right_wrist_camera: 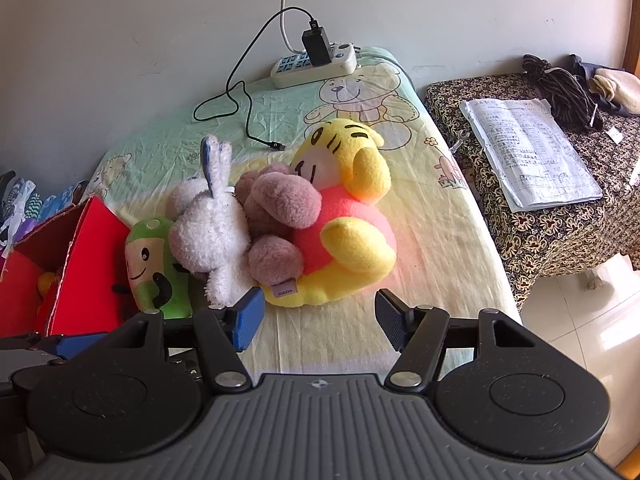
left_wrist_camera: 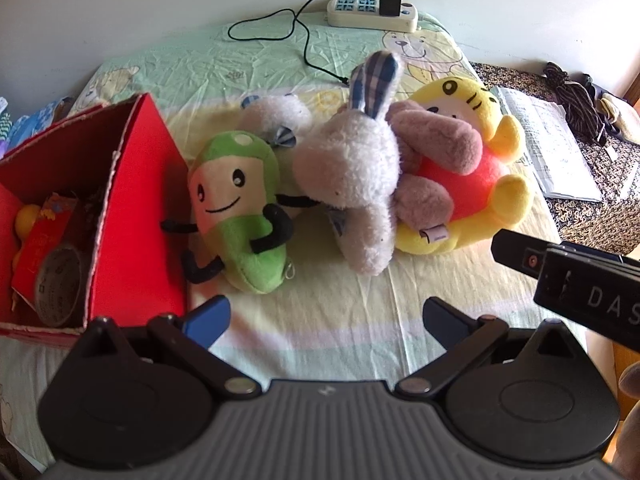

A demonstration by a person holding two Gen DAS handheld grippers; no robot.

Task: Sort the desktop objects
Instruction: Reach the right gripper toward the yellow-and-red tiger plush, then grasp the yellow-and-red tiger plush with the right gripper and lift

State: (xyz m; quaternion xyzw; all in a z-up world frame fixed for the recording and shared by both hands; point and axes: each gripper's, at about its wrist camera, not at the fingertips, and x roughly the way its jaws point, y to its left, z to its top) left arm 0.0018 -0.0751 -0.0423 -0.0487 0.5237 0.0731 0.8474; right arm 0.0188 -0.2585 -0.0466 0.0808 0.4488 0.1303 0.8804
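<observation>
Plush toys lie in a row on a table covered with a pale green and yellow cartoon-bear cloth (left_wrist_camera: 280, 68). In the left wrist view, a green bean-shaped plush with a smiling face and black limbs (left_wrist_camera: 240, 208) leans just beside an open red cardboard box (left_wrist_camera: 136, 216). A fluffy white rabbit plush with blue checked ears (left_wrist_camera: 356, 172) lies against it, and its other side touches a brown-mauve plush (left_wrist_camera: 436, 148) that rests on a yellow tiger plush in a red shirt (left_wrist_camera: 472, 176). The box holds a roll of tape (left_wrist_camera: 60, 284) and red and yellow items. A white power strip with a black charger (left_wrist_camera: 372, 10) sits at the far edge. The left gripper (left_wrist_camera: 326, 320) hovers near the toys, jaws spread wide, holding nothing. Part of the other black tool shows at the right edge.

In the right wrist view, the same toys cluster ahead: the yellow tiger plush (right_wrist_camera: 352, 216) is nearest the right gripper (right_wrist_camera: 320, 318), whose jaws are also parted and empty. The rabbit (right_wrist_camera: 212, 232), the green plush (right_wrist_camera: 152, 264) and the red box (right_wrist_camera: 88, 264) follow to the left. A side table with a dark floral cloth (right_wrist_camera: 560, 220) carries printed papers (right_wrist_camera: 528, 148).
</observation>
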